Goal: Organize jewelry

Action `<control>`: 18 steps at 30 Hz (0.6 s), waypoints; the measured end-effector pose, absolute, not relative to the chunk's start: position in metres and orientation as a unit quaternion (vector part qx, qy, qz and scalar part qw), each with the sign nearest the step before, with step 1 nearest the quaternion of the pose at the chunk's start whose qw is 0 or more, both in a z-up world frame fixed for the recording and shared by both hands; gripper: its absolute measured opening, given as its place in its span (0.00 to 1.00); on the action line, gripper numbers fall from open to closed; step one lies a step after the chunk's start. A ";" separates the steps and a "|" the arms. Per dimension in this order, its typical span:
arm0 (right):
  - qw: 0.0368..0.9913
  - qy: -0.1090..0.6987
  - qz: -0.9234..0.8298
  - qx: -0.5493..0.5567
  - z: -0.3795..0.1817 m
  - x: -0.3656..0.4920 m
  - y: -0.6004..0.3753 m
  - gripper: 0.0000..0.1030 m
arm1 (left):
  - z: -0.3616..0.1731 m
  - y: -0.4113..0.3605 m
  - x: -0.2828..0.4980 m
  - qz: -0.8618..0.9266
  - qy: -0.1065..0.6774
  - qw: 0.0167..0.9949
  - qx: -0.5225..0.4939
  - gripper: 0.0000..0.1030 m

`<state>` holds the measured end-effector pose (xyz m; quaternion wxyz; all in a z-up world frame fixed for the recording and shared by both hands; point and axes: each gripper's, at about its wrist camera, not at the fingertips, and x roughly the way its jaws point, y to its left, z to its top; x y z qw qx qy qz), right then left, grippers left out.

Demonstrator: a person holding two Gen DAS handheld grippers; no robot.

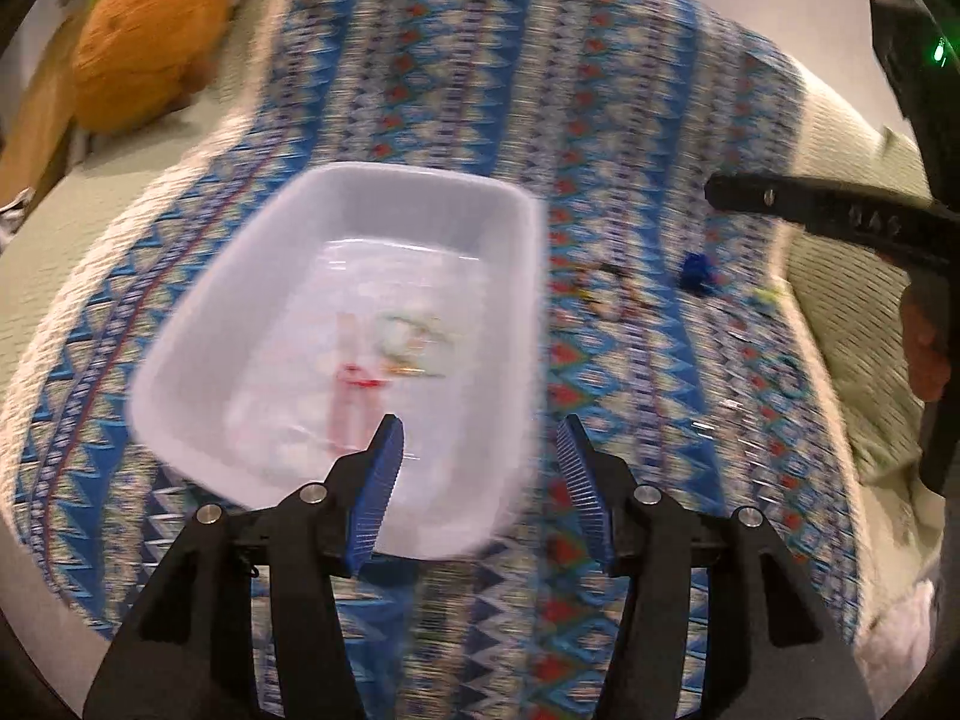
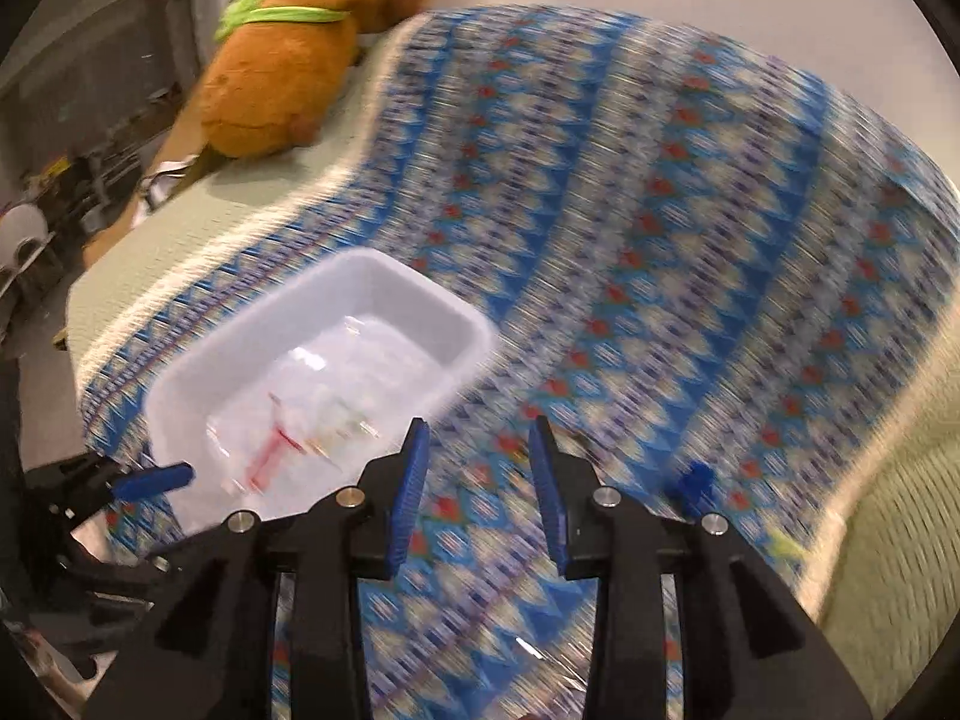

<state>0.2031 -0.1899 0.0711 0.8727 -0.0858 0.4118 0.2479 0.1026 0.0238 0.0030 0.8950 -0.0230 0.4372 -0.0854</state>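
A white plastic tray (image 1: 516, 228) lies on a blue patterned cloth and holds small clear bags of jewelry (image 1: 384, 354), one with a red piece. It also shows in the right wrist view (image 2: 180, 384). My left gripper (image 1: 480, 450) is open and empty above the tray's near right corner. My right gripper (image 2: 477, 456) is open and empty above the cloth, just right of the tray. Loose pieces lie on the cloth right of the tray: a dark ring-like piece (image 1: 606, 288), a blue piece (image 1: 696, 273), (image 2: 693, 483) and a small yellow-green piece (image 2: 783, 543). Both views are blurred.
The patterned cloth (image 1: 600, 90) covers a pale green bed (image 1: 120, 210). An orange plush toy (image 2: 288, 60) lies at the far left edge. The right gripper's black body (image 1: 840, 216) reaches in from the right. Clutter stands on the floor to the left (image 2: 72, 180).
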 end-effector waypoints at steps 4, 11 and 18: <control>0.870 0.440 0.206 -0.082 0.046 0.188 -0.241 0.34 | 0.002 -0.020 0.100 -0.136 0.437 0.889 -0.007 0.53; 0.862 0.483 0.149 -0.038 0.000 0.175 -0.312 0.34 | -0.027 -0.087 0.103 -0.198 0.454 0.868 0.028 0.54; 0.853 0.494 0.166 -0.017 -0.027 0.169 -0.333 0.34 | -0.049 -0.119 0.113 -0.212 0.472 0.855 0.032 0.54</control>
